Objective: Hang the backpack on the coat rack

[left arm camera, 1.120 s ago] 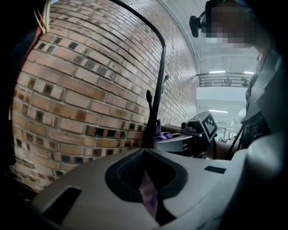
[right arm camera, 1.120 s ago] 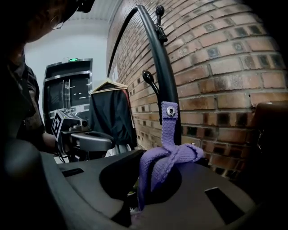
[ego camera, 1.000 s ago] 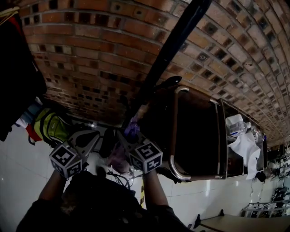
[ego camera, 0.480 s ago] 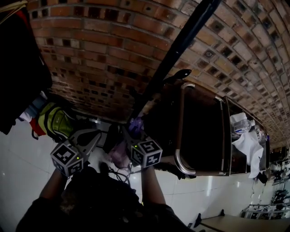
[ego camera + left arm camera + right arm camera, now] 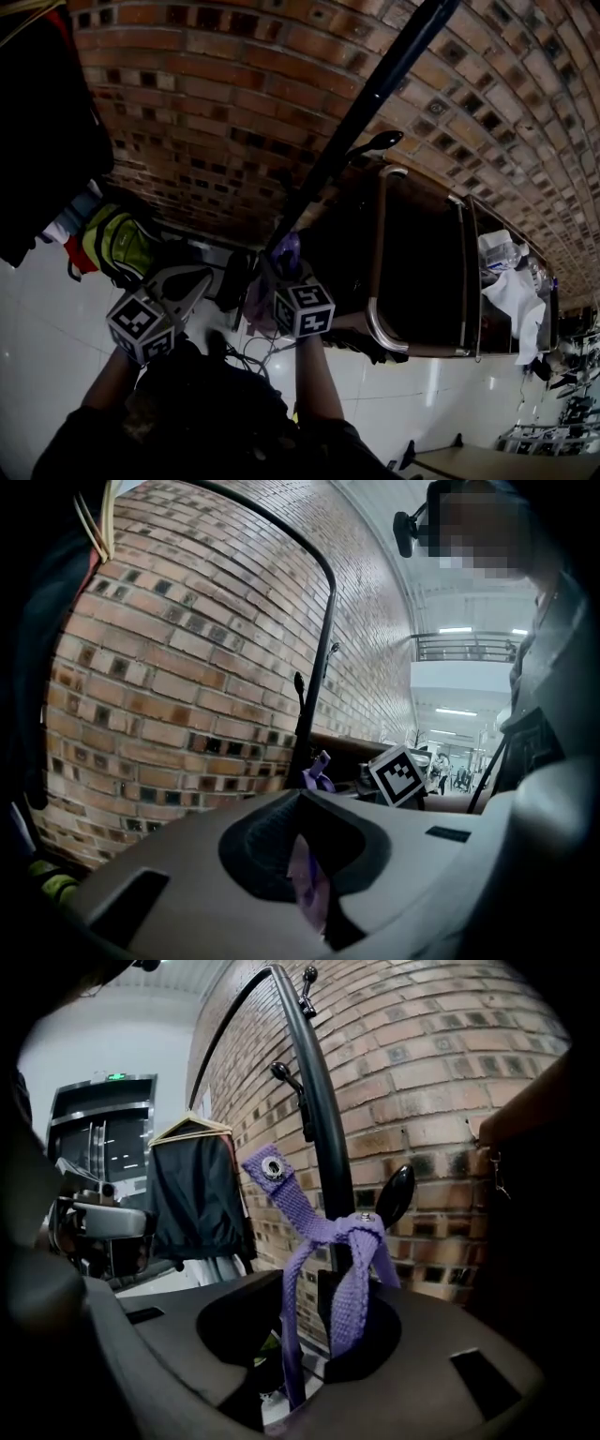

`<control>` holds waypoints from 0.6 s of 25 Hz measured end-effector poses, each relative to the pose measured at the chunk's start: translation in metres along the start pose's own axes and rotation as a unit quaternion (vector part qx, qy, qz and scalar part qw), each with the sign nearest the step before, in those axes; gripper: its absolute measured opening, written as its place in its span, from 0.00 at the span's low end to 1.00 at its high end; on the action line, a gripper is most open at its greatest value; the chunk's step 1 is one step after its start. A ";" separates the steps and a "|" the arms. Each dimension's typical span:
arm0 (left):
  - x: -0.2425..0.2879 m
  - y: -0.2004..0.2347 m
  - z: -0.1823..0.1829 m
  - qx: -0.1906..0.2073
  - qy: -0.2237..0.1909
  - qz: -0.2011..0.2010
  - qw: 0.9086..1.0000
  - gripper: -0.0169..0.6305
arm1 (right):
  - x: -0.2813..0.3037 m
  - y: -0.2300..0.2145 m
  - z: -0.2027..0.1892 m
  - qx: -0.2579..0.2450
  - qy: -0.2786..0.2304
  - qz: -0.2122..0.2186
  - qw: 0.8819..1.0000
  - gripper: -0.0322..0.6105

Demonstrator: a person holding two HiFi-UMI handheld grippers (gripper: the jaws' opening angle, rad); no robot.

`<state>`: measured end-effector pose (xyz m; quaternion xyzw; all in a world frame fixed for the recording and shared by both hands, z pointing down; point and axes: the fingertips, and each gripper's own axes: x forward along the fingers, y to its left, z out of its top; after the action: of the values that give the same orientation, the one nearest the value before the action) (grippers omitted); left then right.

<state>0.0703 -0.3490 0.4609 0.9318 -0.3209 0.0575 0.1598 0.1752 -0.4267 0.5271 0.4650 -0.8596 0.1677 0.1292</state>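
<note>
A black coat rack pole (image 5: 361,112) runs up along the brick wall. The backpack's purple woven strap (image 5: 352,1241) is looped over a knobbed hook (image 5: 398,1192) low on the pole (image 5: 314,1101). My right gripper (image 5: 305,1288) sits just under the loop with its jaws opening; the strap's strands hang between them. In the head view the strap (image 5: 286,251) shows just above the right gripper (image 5: 279,274). My left gripper (image 5: 202,278) is to the left, and in its own view it (image 5: 302,817) is shut on a sliver of the backpack's purple fabric (image 5: 307,892). The backpack's body is mostly hidden.
A dark garment on a hanger (image 5: 37,141) hangs at the left, with a yellow-green bag (image 5: 117,244) below it. A brown cabinet with a metal rail (image 5: 380,262) stands right of the pole, holding a white cloth (image 5: 511,295). Cables (image 5: 248,352) lie on the white floor.
The right gripper has sunk a little beside the pole, and the purple strap now stands up clear above it. The left gripper has shifted slightly.
</note>
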 end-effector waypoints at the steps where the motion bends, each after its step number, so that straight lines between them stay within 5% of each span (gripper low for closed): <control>1: -0.002 0.000 -0.002 -0.003 0.000 0.000 1.000 0.06 | -0.001 -0.001 0.000 -0.003 -0.003 -0.006 1.000 0.24; 15: -0.017 0.000 0.002 0.005 -0.007 -0.007 1.000 0.06 | -0.031 -0.011 0.000 -0.016 -0.053 -0.089 0.994 0.38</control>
<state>0.0569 -0.3402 0.4553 0.9351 -0.3151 0.0514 0.1537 0.2011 -0.4089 0.5172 0.5461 -0.8228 0.1174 0.1054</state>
